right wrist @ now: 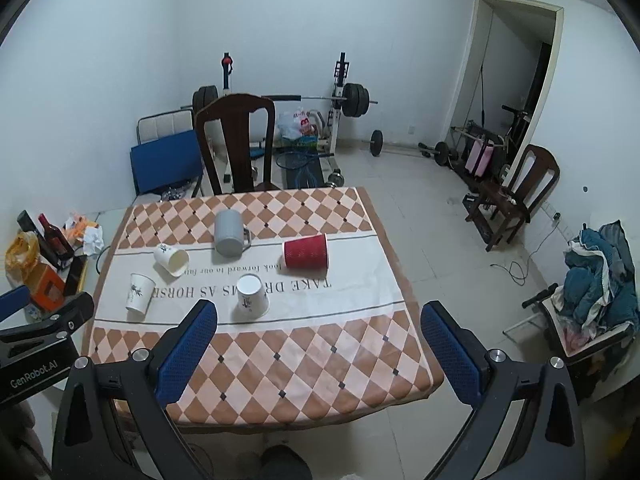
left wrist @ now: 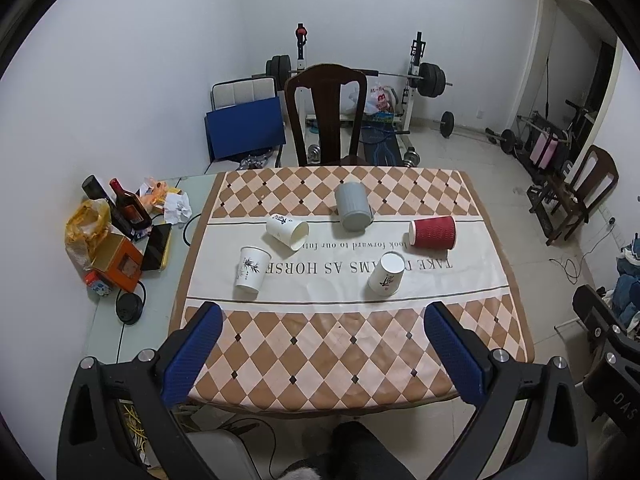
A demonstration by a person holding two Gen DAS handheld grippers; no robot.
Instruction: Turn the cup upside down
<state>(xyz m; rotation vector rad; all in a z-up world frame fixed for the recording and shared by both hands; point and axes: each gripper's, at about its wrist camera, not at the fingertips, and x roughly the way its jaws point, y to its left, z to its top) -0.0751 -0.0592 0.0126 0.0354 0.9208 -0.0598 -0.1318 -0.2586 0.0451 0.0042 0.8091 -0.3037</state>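
Several cups are on the checked tablecloth (left wrist: 320, 344). A white paper cup (left wrist: 252, 269) stands upright at the left. Another white cup (left wrist: 288, 231) lies on its side. A third white cup (left wrist: 386, 274) stands upside down. A red ribbed cup (left wrist: 433, 232) lies on its side. A grey mug (left wrist: 353, 206) stands upside down at the back. My left gripper (left wrist: 320, 320) is open and empty above the table's near edge. My right gripper (right wrist: 318, 320) is open and empty, near the upside-down white cup (right wrist: 252, 295). The red cup (right wrist: 306, 251) and grey mug (right wrist: 229, 233) lie beyond it.
A side table on the left holds bottles (left wrist: 130, 208), an orange box (left wrist: 118, 262), a phone and crumpled paper. A wooden chair (left wrist: 326, 114) stands behind the table. Weights and a bench rack (left wrist: 424, 76) fill the back. Another chair (right wrist: 520, 196) and a clothes pile (right wrist: 600, 272) are at the right.
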